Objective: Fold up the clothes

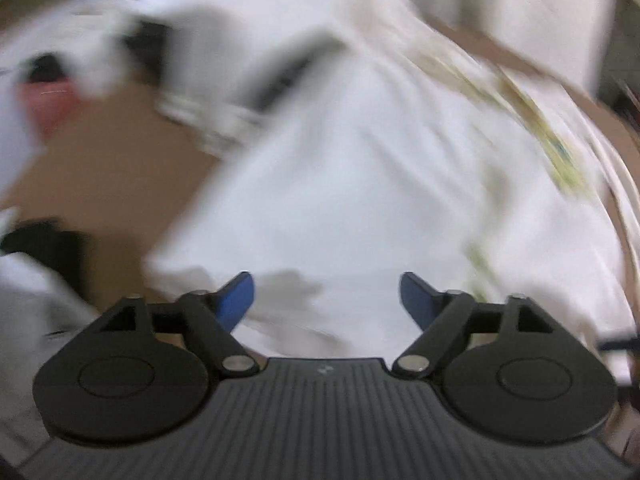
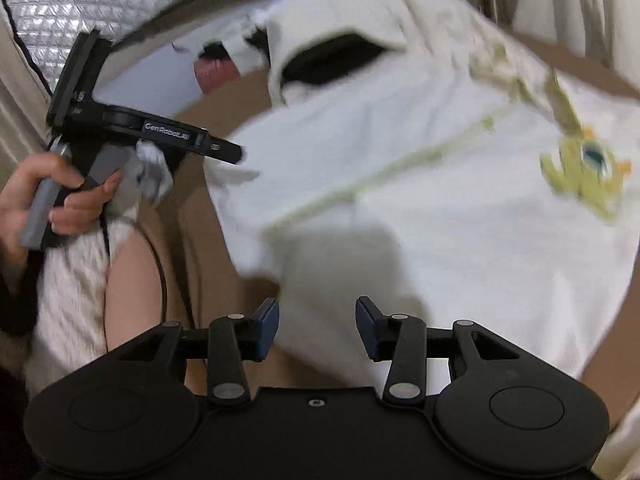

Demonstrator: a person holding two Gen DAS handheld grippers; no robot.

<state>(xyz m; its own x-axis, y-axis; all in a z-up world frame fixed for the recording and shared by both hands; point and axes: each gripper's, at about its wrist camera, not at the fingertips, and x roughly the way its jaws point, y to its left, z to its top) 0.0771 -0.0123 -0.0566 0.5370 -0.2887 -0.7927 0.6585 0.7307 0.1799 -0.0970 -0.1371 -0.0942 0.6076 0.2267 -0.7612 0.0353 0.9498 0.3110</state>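
White shirt (image 2: 420,200) sprawls across the brown table (image 2: 192,240), filling most of both views, its dark neck opening (image 2: 332,58) at the far end and a yellow-green print (image 2: 584,176) out on the right side. The left-wrist picture is badly smeared. Right gripper (image 2: 317,326) hovers over the shirt's near edge, blue pads spread wide, nothing between them. Left gripper (image 1: 327,300) likewise gapes wide above the cloth, empty. In the right-wrist view the person's left hand (image 2: 52,200) grips that tool's grey handle at the table's left side.
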